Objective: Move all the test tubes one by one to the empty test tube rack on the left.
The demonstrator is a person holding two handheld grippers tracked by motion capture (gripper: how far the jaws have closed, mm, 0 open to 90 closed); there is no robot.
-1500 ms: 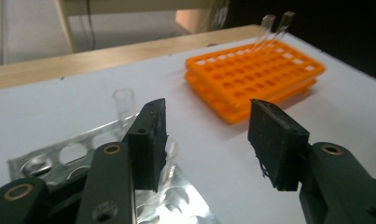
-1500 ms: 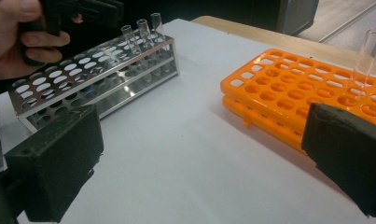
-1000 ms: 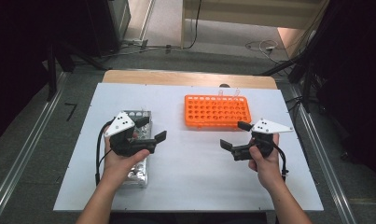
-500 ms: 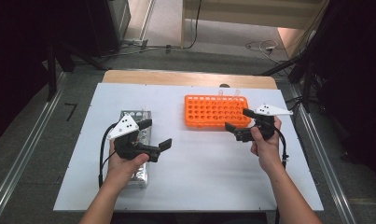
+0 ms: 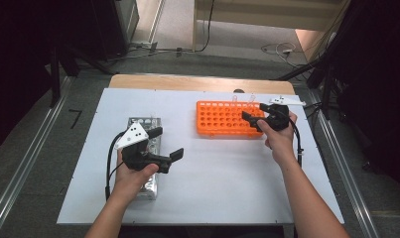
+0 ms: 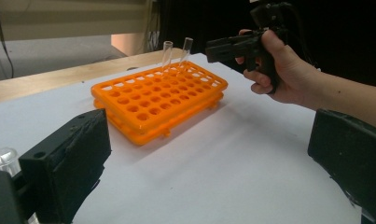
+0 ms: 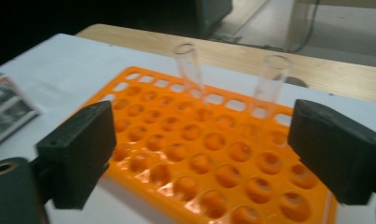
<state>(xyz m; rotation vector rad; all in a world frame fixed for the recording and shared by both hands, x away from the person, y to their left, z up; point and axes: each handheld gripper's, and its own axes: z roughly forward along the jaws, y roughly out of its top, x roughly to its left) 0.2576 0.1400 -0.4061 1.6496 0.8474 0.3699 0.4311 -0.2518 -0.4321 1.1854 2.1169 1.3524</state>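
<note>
An orange tube rack [image 5: 222, 120] lies on the white table, with two clear test tubes [image 5: 234, 99] [image 5: 251, 98] upright in its far right corner. My right gripper [image 5: 255, 113] hovers at the rack's right end, aimed at those tubes [image 7: 190, 70] [image 7: 269, 84]. It is open, its jaws have just been closing a little, and nothing is between them. My left gripper [image 5: 167, 144] is held over a metal tray [image 5: 143, 124] at the left. It is open and empty, its jaws having just opened wider, and it faces the rack [image 6: 157, 100].
The metal tray holds clear tubes, one [image 6: 1, 158] visible beside my left jaw. The white tabletop [image 5: 227, 173] has free room in front of the rack. A wooden strip [image 5: 197, 83] runs along the table's far edge, with cables on the floor beyond.
My right hand has moved away from the person, from beside the rack's near right corner up to its right end. The left gripper's jaws have spread wider; that hand stays put.
</note>
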